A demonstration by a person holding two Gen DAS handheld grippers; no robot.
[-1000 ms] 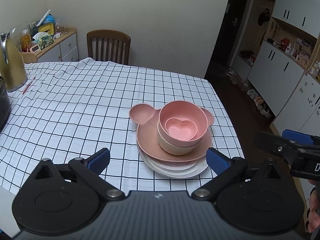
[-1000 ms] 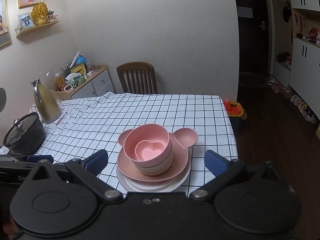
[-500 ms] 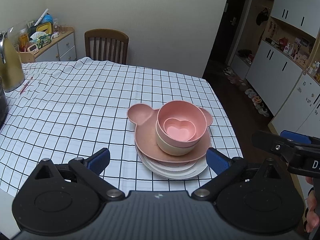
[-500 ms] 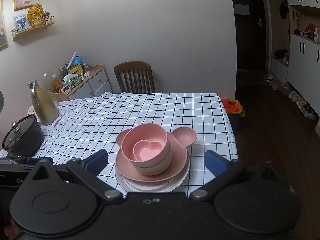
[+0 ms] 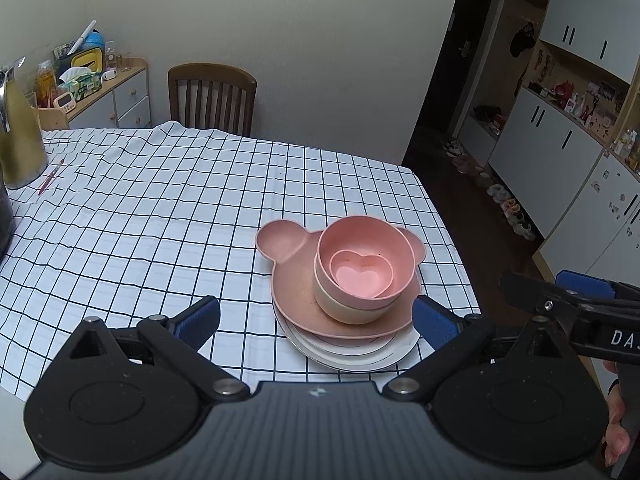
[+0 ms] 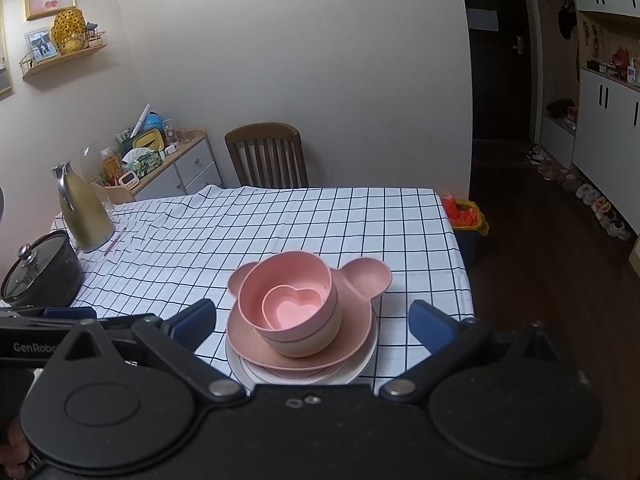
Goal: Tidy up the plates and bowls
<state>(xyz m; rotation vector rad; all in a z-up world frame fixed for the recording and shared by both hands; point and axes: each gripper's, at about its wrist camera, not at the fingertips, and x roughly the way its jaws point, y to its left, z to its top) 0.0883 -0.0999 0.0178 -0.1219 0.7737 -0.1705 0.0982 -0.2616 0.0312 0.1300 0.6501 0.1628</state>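
— Pink all the way up that stack, isn't it?

— Nearly. A small pink heart-shaped bowl (image 5: pixel 362 274) sits inside a larger round pink bowl (image 5: pixel 366 242), and that one nests in a cream bowl (image 5: pixel 344 310). All three rest on a matte pink bear-shaped plate (image 5: pixel 296 280) with two round ears, and under it lie white plates (image 5: pixel 352 354) with a thin dark line near the rim.

— Where does it all stand?

— On the table with the black-and-white checked cloth (image 5: pixel 160 208), near its front right corner, close to the near edge.

— Which way does the bear plate point?

— In the left wrist view its ears point to the far side of the table, toward the wooden chair (image 5: pixel 212 98). One ear shows fully at the left of the bowls; the other peeks out at the right behind them. The heart's point is aimed toward the near edge, so its long axis runs roughly front to back.

— And the grippers?

— The left gripper (image 5: pixel 316 320) has its blue-padded fingers spread wide, holding nothing, hovering at the near side of the stack. The right gripper (image 6: pixel 312 322) is likewise spread and empty, the stack showing between its fingers.

— Anything else on the table?

— A gold kettle (image 6: pixel 82 210) and a dark lidded pot (image 6: pixel 40 276) at the far left, well apart from the dishes.
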